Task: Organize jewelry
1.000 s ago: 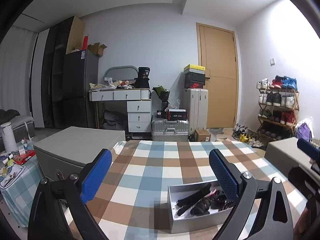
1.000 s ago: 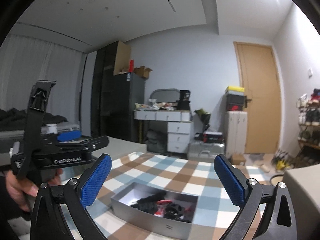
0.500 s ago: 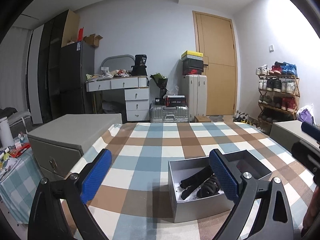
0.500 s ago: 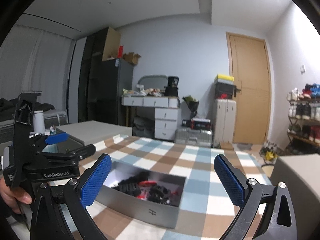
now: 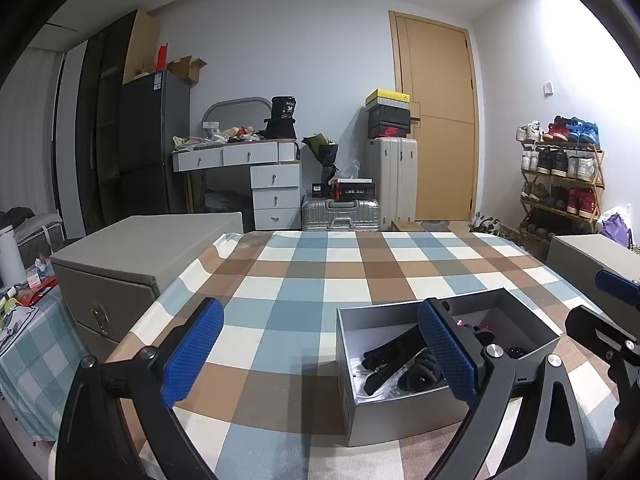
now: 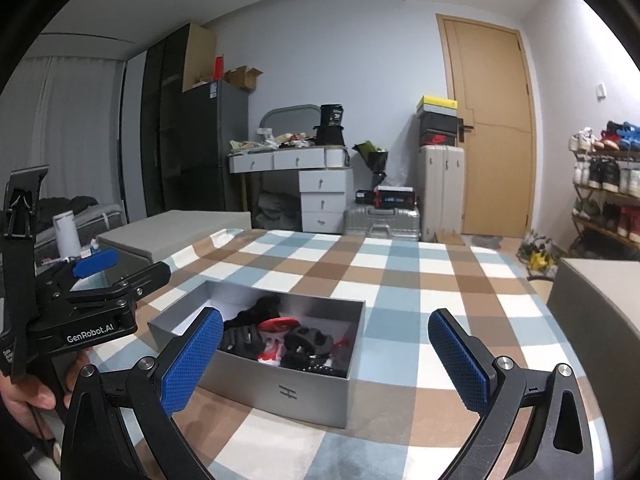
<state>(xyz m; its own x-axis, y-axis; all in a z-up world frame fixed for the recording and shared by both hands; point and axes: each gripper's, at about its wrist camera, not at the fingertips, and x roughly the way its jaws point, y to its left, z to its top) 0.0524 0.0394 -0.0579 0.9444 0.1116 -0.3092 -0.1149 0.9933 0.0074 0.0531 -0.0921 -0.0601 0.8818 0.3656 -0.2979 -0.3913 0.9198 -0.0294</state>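
Grey box (image 6: 312, 388), one, holds tangled pieces; both tongs (image 5: 320, 354) (image 6: 326, 360) gape, empty.

dim, cool indoor light; sharp focus, fisheye-bent edges.

The tablecloth (image 5: 320, 276) is checked in brown, pale blue and white. On it, the box (image 6: 280, 390) is matt silver-grey, with black hair clips (image 6: 244, 338) and red pieces (image 6: 280, 325) inside. Over the tablecloth, the left gripper (image 5: 320, 360) and the right gripper (image 6: 326, 360) have black frames and blue, cross-hatched pads (image 6: 192, 364). Beyond the tablecloth, the door (image 5: 436, 120) is light tan wood, the wall (image 5: 280, 60) pale grey, the drawer unit (image 5: 276, 196) white.
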